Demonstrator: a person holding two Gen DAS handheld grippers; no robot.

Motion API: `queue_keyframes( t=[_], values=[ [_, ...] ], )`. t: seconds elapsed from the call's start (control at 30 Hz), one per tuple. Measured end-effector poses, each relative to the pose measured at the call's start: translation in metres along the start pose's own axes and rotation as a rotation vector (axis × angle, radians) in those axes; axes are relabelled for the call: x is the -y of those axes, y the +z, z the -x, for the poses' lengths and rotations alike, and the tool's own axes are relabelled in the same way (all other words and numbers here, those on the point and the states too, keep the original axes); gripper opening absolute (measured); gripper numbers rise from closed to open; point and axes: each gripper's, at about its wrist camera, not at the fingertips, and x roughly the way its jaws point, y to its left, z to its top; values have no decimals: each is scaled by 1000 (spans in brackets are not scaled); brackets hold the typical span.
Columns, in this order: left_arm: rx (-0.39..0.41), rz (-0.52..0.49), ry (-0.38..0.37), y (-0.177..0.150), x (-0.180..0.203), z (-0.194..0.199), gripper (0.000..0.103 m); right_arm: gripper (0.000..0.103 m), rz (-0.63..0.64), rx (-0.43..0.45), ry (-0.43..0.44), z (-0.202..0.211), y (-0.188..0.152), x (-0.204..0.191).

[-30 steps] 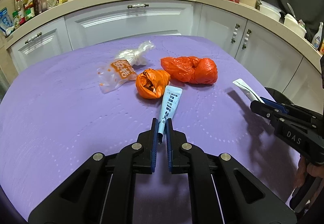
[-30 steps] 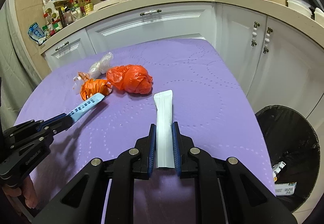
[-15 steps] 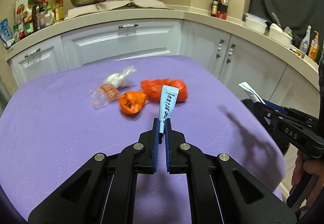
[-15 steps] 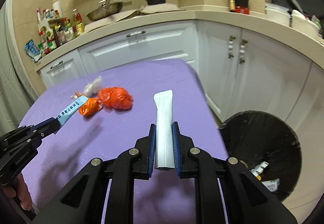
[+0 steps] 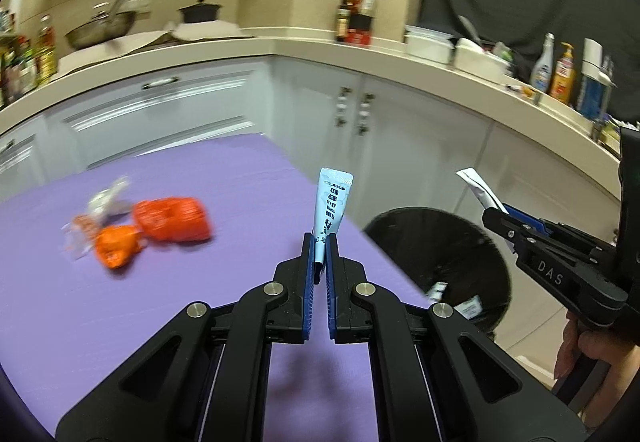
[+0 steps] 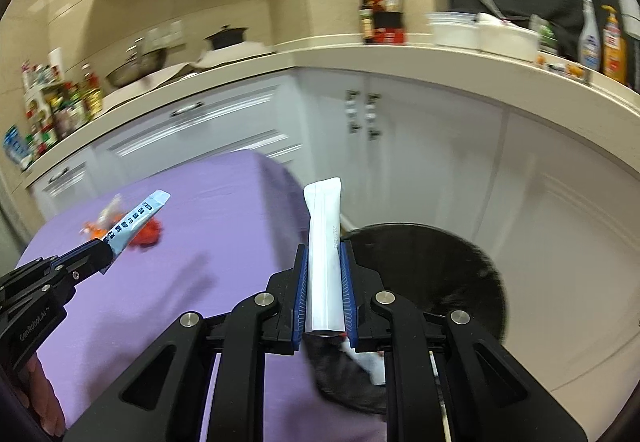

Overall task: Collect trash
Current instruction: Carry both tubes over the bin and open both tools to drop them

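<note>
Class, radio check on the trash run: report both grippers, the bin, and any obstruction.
Left gripper shut on blue tube. Right gripper shut on white tube, above black bin. Orange bags on purple table. No obstruction seen.

Two grippers — the left gripper (image 5: 319,242) and the right gripper (image 6: 323,262). Two tubes: a blue tube (image 5: 331,202) and a white tube (image 6: 325,246). Two orange bags (image 5: 171,219) (image 5: 117,245), one clear wrapper (image 5: 105,202) (blurred), one bin (image 5: 460,246) — and one table (image 5: 160,314).
</note>
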Motion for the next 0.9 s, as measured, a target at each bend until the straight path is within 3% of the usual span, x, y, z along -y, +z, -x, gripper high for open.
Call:
queue_keyframes(
  t=[0.43, 0.7, 0.8, 0.9],
  values=[
    [-29, -79, -64, 3, 81, -60, 5, 17, -66, -10, -85, -19, -10, 65],
    [-60, -96, -62, 3, 100, -89, 8, 17, -94, -13, -101, -34, -10, 83],
    [-66, -102, -52, 3, 103, -96, 23, 28, -100, -5, -109, -36, -10, 85],
    [-72, -96, -47, 3, 103, -100, 25, 36, -107, 4, -116, -35, -10, 88]
  ],
)
